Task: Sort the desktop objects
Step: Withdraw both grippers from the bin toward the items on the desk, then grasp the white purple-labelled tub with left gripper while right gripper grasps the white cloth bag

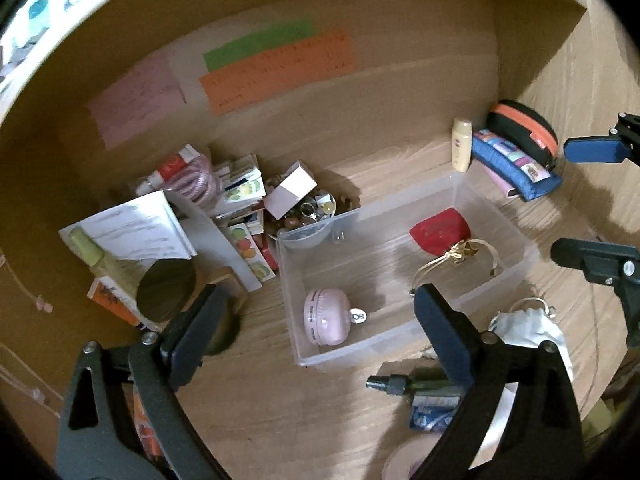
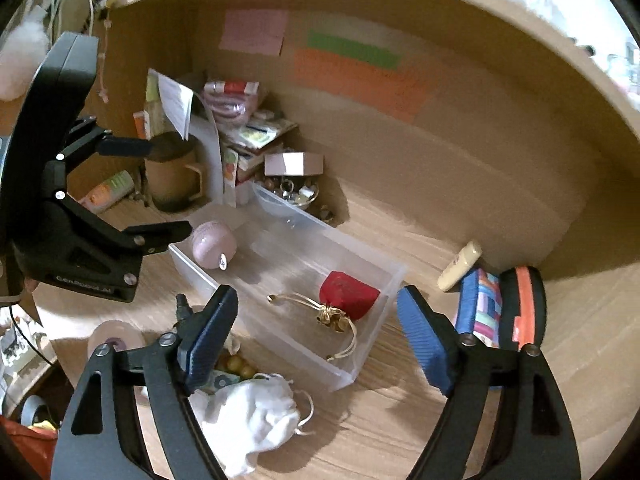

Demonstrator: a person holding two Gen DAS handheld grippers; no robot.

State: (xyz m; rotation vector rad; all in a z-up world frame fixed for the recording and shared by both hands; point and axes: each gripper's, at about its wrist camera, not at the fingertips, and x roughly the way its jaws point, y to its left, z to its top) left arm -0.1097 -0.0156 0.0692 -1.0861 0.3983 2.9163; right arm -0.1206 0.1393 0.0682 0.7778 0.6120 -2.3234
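A clear plastic bin stands on the wooden desk. In it lie a pink round case and a red pouch with a gold drawstring. My left gripper is open and empty above the bin's near edge. My right gripper is open and empty over the bin's right end. A white drawstring bag lies in front of the bin. A dark spray bottle lies beside it.
A pile of boxes, papers and a bowl of trinkets fills the back left corner, with a brown mug. A cream bottle, a blue pencil case and a black-orange pouch lie at the right. A tape roll sits near the front.
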